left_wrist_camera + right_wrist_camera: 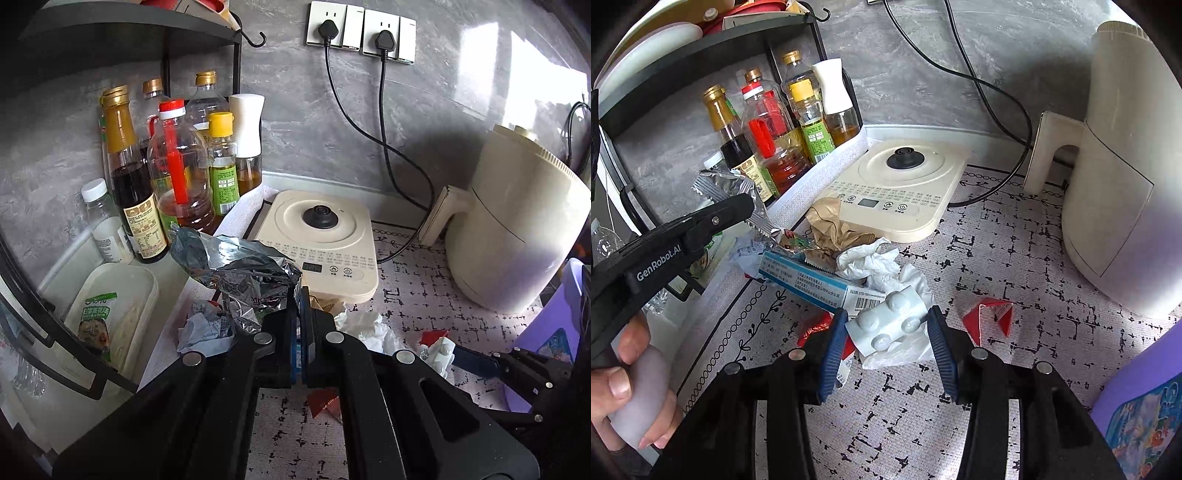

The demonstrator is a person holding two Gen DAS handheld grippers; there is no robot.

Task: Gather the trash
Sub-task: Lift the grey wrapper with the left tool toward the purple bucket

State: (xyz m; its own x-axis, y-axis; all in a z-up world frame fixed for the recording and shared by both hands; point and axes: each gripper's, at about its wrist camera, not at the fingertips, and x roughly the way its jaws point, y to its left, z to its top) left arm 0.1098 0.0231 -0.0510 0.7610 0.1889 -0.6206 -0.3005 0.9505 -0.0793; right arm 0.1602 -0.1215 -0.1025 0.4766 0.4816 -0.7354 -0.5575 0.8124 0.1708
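Note:
My left gripper (300,295) is shut on a crumpled silver foil wrapper (236,266) and holds it above the counter; it also shows in the right wrist view (727,188). My right gripper (884,325) is open, its blue pads on either side of a white blister pack (890,325) lying on white tissue (871,262). Near it lie a blue-and-white carton (801,280), brown crumpled paper (831,225), and red wrappers (990,317). The right gripper's tip shows in the left wrist view (476,363).
A cream induction base (901,184) sits behind the trash, with a cream air fryer (1119,166) at right and a purple bin (1137,398) at lower right. Sauce bottles (177,170) stand under a black rack (140,22). A lidded plastic box (114,310) lies at left.

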